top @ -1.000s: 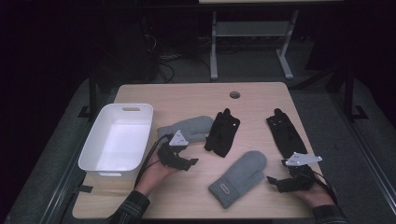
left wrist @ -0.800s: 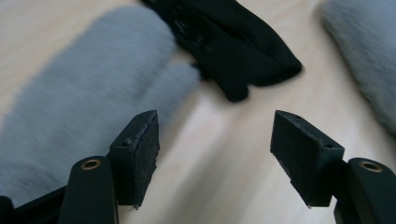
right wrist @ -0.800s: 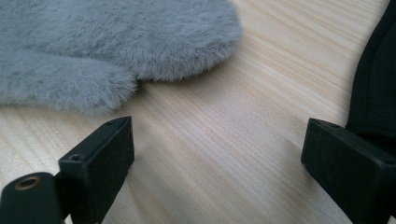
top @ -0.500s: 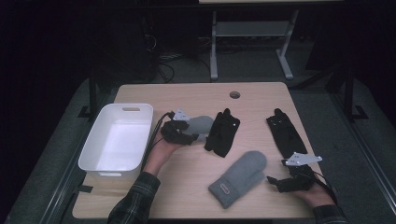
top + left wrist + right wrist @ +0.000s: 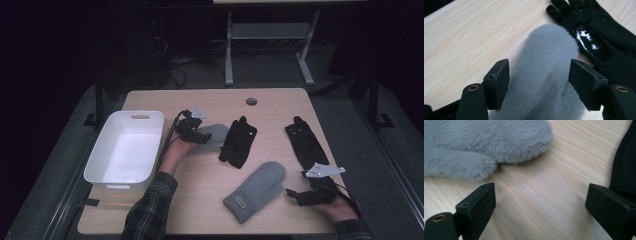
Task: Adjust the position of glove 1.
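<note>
Left gripper view: the grey mitten (image 5: 546,75) is straddled on the table (image 5: 461,45) by the spread left gripper (image 5: 544,80), and the touching black glove (image 5: 604,47) could be caught too if the jaws are closed carelessly.

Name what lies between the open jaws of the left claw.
In the left gripper view, the grey furry mitten lies between the open jaws of the left claw; a black glove lies beside it.

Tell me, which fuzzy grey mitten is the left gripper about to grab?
The grey mitten next to the white bin. The left gripper has its open jaws on either side of it. The other grey mitten lies nearer the right gripper.
</note>
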A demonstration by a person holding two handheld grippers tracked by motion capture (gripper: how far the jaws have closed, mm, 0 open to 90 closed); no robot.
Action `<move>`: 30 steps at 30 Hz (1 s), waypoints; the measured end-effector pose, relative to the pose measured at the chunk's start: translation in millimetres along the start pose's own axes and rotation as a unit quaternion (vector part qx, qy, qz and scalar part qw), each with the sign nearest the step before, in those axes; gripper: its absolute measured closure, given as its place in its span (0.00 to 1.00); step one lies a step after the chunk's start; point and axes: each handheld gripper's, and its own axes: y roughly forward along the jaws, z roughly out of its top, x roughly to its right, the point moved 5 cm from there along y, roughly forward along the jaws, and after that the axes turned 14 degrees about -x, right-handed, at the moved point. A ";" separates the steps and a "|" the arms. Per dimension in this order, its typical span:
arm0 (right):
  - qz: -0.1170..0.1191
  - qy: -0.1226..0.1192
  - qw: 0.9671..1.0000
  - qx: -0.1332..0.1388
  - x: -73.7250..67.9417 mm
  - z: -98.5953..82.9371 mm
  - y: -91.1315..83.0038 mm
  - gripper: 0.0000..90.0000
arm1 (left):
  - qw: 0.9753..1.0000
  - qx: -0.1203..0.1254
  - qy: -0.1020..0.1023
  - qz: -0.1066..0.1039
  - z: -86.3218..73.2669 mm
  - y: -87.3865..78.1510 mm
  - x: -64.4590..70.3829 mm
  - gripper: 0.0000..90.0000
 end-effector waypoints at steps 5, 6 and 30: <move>0.004 0.001 1.000 0.001 0.6 -0.1 -0.4 0.10 | 1.000 -0.028 -0.006 0.000 -5.2 16.0 -3.5 0.31; 0.004 0.000 1.000 0.001 0.7 -0.1 -0.4 0.10 | 0.999 -0.033 -0.007 0.000 -6.2 19.4 -3.4 0.31; 0.005 0.005 1.000 0.002 1.6 -0.2 -0.6 0.11 | 0.996 -0.047 -0.069 -0.028 -11.2 6.5 -1.5 0.84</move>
